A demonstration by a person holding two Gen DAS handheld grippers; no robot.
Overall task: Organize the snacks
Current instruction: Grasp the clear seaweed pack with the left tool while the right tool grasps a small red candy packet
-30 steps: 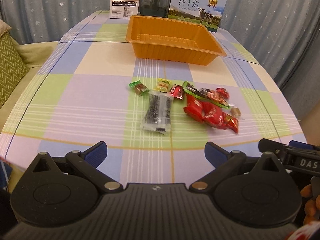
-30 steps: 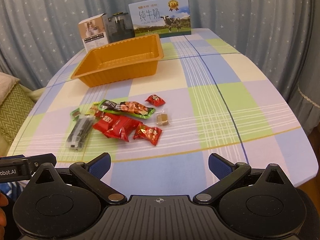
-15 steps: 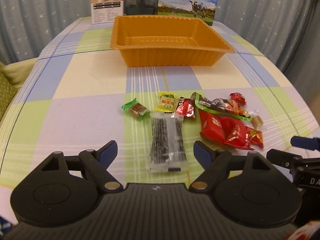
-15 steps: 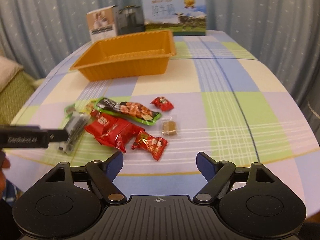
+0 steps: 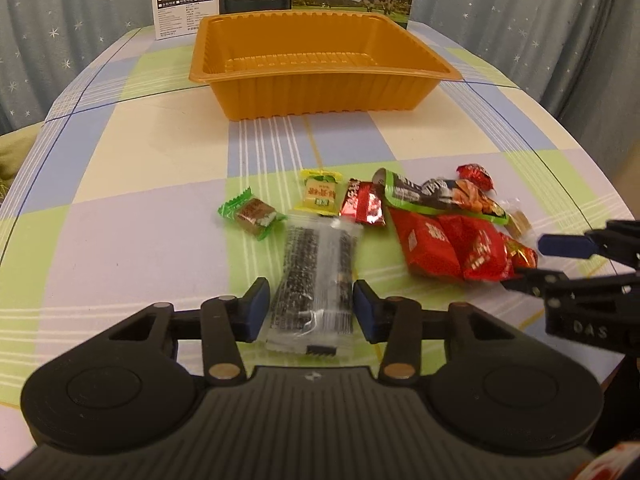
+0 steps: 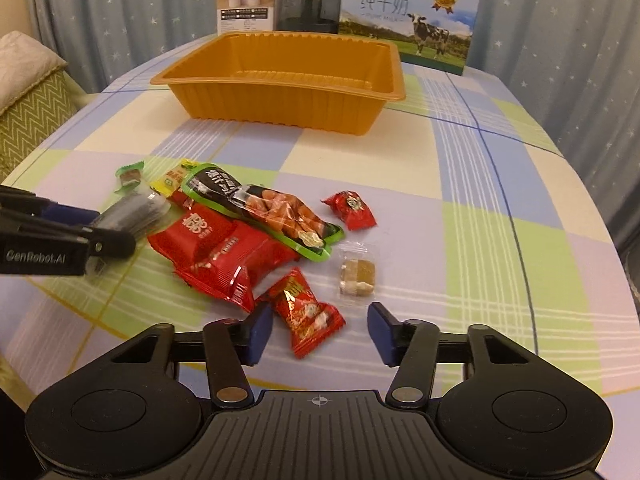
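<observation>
Since a second earlier both grippers had dropped toward the worktop (image 5: pixel 120 152), the left gripper (image 5: pixel 310 306) closing its fingers around the clear seaweed packet (image 5: pixel 316 276), the right gripper (image 6: pixel 318 330) around a red candy (image 6: pixel 306 312), neither pinched yet, the orange tray (image 6: pixel 280 92) still empty.

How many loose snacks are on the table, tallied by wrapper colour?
Red wrappers: 5
Green wrappers: 2
Clear wrappers: 2
Yellow wrapper: 1
Total: 10
</observation>
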